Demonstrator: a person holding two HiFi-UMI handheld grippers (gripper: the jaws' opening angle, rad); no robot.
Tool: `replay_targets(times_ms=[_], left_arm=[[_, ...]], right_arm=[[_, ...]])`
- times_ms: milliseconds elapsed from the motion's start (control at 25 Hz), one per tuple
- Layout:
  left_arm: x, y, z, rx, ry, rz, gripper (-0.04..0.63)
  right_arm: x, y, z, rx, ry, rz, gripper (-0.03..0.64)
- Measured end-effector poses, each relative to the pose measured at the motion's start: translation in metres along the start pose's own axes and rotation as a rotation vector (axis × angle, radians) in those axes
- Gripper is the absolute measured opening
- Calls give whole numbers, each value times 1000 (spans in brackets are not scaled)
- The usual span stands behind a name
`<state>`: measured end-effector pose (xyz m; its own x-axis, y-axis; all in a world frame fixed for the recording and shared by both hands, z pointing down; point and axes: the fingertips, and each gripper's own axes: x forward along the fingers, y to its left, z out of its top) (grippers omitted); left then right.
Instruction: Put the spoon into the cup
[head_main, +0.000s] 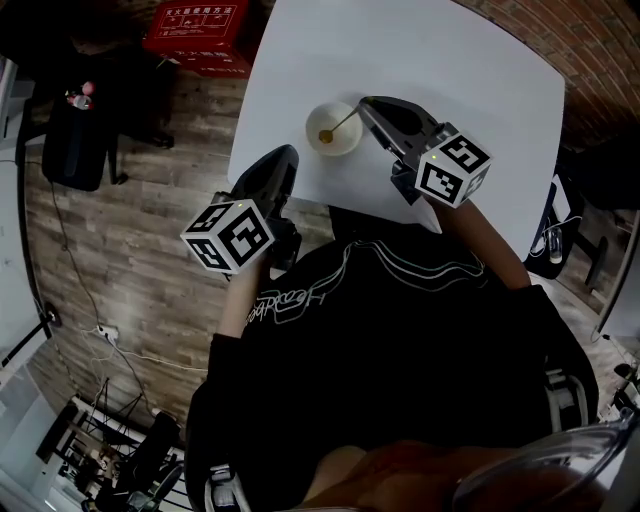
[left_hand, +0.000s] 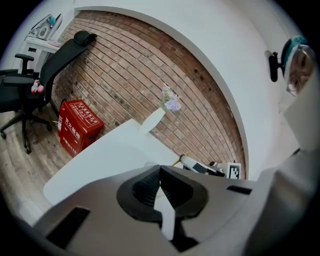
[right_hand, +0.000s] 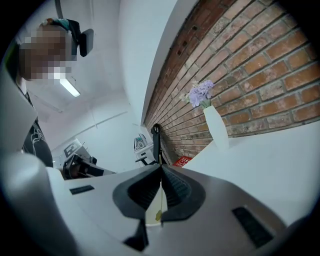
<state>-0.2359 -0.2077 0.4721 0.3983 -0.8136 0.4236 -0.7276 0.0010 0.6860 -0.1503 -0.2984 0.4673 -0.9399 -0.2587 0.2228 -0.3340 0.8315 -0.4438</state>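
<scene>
A white cup (head_main: 335, 130) stands near the front edge of the white table (head_main: 450, 70). The gold spoon (head_main: 327, 134) has its bowl down inside the cup, and its thin handle slants up to the right. My right gripper (head_main: 365, 104) is shut on the top of that handle, just right of the cup. In the right gripper view the spoon (right_hand: 158, 214) hangs below the closed jaws into the cup (right_hand: 150, 216). My left gripper (head_main: 288, 153) hovers at the table's near-left edge, shut with nothing in it, a little left of and nearer than the cup.
A red box (head_main: 200, 30) sits on the wooden floor left of the table, with a black office chair (left_hand: 60, 57) nearby. A white vase with purple flowers (right_hand: 212, 117) stands at the table's far side against the brick wall.
</scene>
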Motion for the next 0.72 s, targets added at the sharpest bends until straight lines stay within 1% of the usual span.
replay_targets(times_ms=[240,600,720], left_arm=[[0,7,-6,-17,14,16,3],[-3,16,-7,-28,10,28,3],[-4,16,-8,-32,10,29,3]], right_arm=[[7,-5,-17,8,33,2,0],[12,-6,-24,20,40,9,0],[11,-10,-24,17,41,-4,0]])
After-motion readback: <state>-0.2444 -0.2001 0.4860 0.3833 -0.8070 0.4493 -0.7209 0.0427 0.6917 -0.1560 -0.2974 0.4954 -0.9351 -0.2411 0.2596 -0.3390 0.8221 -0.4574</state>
